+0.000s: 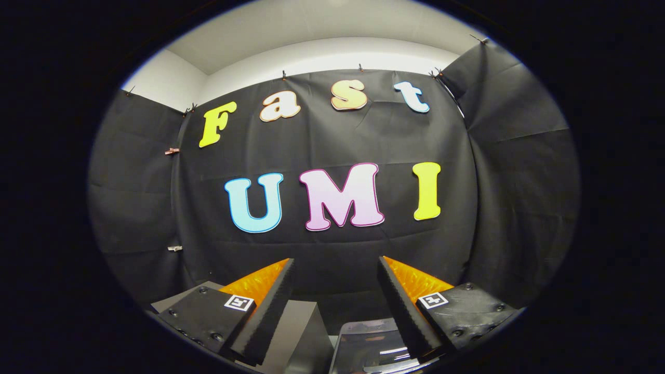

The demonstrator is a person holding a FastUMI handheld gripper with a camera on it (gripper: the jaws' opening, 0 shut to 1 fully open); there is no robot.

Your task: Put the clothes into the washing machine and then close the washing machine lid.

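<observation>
Gripper (pixel 336 291) held up level, fingers spread wide, nothing between them.

Below the fingers lies a grey flat-topped box (pixel 298 332) and beside it a glossy clear panel (pixel 371 345), perhaps the washing machine's lid, though too cut off to be sure. No clothes can be made out. Aimed this high, a blind descent could knock that panel.

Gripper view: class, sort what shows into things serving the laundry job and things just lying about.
Job: gripper, open, holding nothing; glossy panel beneath it, possibly the washing machine lid.
Just there: black cloth wall; clips on it; grey block beside the panel.
</observation>
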